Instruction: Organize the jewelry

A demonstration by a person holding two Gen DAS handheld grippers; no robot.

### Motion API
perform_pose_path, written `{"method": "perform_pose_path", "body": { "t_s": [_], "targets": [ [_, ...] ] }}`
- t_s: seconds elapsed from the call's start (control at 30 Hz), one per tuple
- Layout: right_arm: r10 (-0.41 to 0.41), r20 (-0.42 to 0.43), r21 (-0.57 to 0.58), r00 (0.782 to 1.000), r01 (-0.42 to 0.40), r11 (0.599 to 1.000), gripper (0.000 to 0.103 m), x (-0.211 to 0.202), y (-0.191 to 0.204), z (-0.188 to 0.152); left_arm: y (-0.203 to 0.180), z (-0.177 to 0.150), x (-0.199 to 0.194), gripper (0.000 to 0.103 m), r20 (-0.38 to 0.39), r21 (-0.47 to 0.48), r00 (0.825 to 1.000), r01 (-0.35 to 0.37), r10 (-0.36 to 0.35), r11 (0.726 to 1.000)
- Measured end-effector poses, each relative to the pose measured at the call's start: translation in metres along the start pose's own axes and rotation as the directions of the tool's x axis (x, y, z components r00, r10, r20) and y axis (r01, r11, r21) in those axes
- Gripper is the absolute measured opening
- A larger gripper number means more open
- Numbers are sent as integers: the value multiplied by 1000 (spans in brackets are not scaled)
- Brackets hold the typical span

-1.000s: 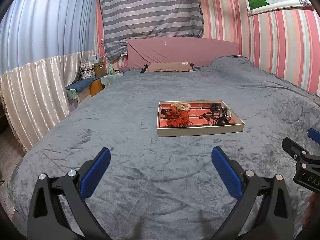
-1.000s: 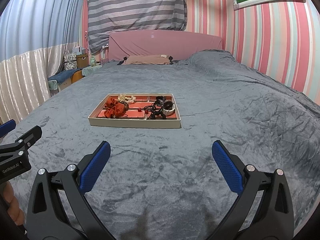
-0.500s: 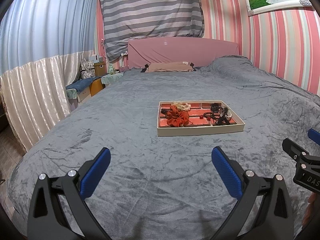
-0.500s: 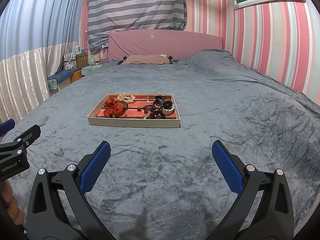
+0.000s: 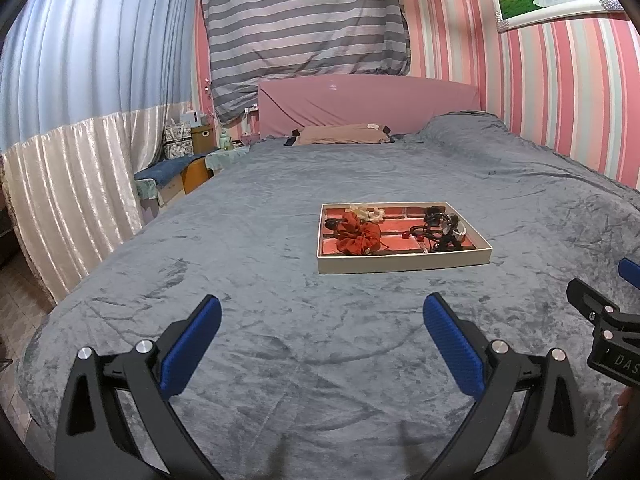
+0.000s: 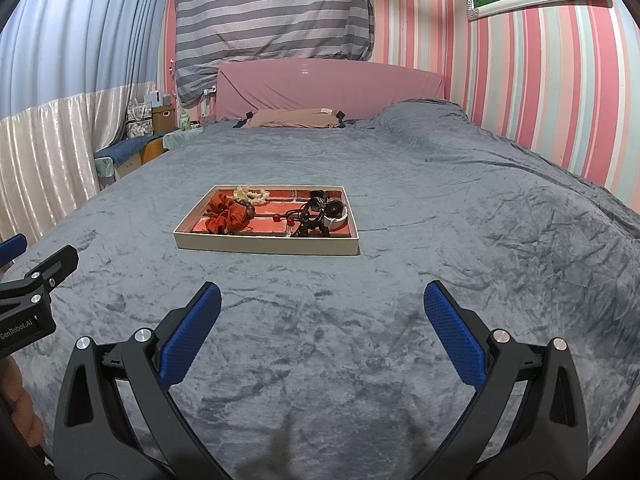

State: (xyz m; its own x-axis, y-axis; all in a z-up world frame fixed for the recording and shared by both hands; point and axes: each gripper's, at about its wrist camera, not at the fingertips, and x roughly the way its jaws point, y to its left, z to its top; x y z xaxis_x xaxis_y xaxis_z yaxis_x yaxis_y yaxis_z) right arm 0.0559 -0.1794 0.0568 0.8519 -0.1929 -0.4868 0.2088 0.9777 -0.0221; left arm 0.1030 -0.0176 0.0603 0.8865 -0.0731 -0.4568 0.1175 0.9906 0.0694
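A shallow cream tray (image 5: 404,266) (image 6: 266,247) with a red compartmented floor lies on the grey bedspread ahead of both grippers. In it sit a red-orange scrunchie (image 5: 357,237) (image 6: 227,219), a cream beaded piece (image 5: 366,212) (image 6: 250,194), small red beads (image 6: 282,218) and a tangle of black hair ties with a white ring (image 5: 443,228) (image 6: 322,216). My left gripper (image 5: 322,334) is open, well short of the tray, nothing between its blue pads. My right gripper (image 6: 322,320) is likewise open and holds nothing.
The grey bedspread (image 5: 260,240) covers a wide bed with a pink headboard (image 5: 368,104) and a tan pillow (image 5: 340,134). Curtains (image 5: 72,184) and a cluttered bedside (image 5: 188,160) stand off the bed's left edge. A striped wall (image 6: 540,100) runs along the right.
The right wrist view has drifted slightly, so the tray sits a little lower and further left. Both grippers stay open; the tray's contents have not moved.
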Motion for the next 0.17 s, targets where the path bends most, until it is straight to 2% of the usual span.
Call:
{"method": "perform_pose_path", "body": {
  "t_s": [0.17],
  "targets": [
    [0, 0, 0, 1000, 0, 1000, 99, 0, 0, 0, -1, 0, 1, 99, -7, -1, 1000, 10, -10, 1000]
  ]
}}
